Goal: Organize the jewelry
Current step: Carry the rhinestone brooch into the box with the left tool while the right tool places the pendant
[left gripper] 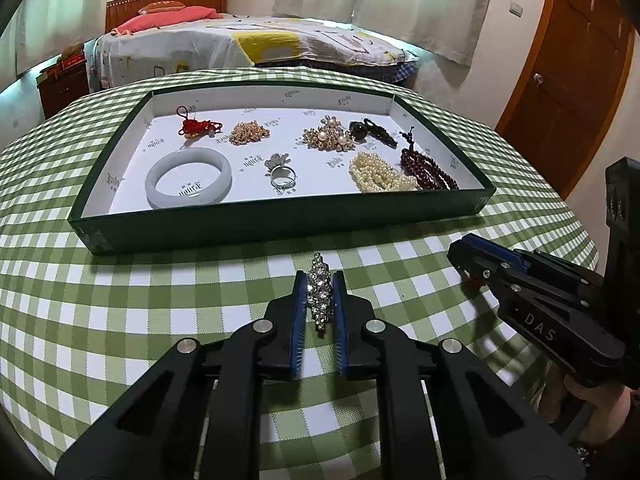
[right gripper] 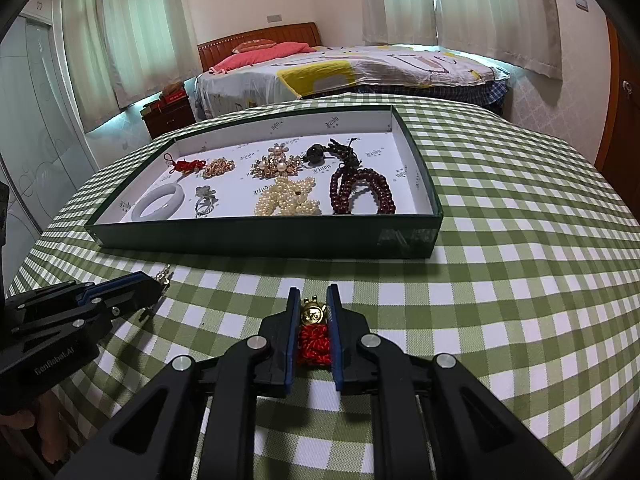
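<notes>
The left gripper (left gripper: 320,292) was clamped low over the tablecloth's near edge, fingers (left gripper: 298,320) pointing forward. The right gripper (right gripper: 313,316) sat beside it, likewise clamped, its holder's hand (left gripper: 596,404) perhaps partly visible beneath.

Both tools are matte black plastic with blue-lined fingers (left gripper: 299,320) and round silver pivot bolts, the right gripper (left gripper: 464,258) at the right edge of the frame lettered "DAS", the left gripper (right gripper: 158,280) at lower left marked "GenRobot.AI", with bare skin below each handle.
</notes>
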`<state>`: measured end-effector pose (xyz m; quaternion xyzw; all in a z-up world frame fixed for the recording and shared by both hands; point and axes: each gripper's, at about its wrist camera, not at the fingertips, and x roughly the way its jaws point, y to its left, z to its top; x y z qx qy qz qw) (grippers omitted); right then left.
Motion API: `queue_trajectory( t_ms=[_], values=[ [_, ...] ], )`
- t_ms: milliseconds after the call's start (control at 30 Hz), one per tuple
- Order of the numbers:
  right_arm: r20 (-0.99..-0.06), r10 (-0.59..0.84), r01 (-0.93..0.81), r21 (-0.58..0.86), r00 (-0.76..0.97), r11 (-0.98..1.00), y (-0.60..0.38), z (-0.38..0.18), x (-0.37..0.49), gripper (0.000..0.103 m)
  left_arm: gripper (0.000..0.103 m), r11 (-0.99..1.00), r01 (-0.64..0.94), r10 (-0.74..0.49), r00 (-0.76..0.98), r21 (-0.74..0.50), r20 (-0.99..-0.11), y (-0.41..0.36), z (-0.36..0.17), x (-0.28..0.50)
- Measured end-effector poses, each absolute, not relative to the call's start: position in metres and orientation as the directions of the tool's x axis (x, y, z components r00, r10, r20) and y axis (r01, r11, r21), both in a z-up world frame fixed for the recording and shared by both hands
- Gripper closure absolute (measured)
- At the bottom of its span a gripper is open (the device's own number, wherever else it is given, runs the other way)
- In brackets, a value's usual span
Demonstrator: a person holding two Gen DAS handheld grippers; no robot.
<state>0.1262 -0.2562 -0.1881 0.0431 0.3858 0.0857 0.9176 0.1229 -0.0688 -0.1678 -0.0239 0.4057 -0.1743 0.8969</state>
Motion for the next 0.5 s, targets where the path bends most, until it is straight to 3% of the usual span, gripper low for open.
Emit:
queue_trajectory(
  t_ms=[500],
  values=[
    [-0.681, 0.198, -0.132, 0.148, 0.705, 0.980, -0.255, -0.180, 0.123, 0.089, 0.090, 0.937, 0.291, -0.342, 0.647, -0.193, -0.681, -0.060, -0.150, 0.118]
  ],
)
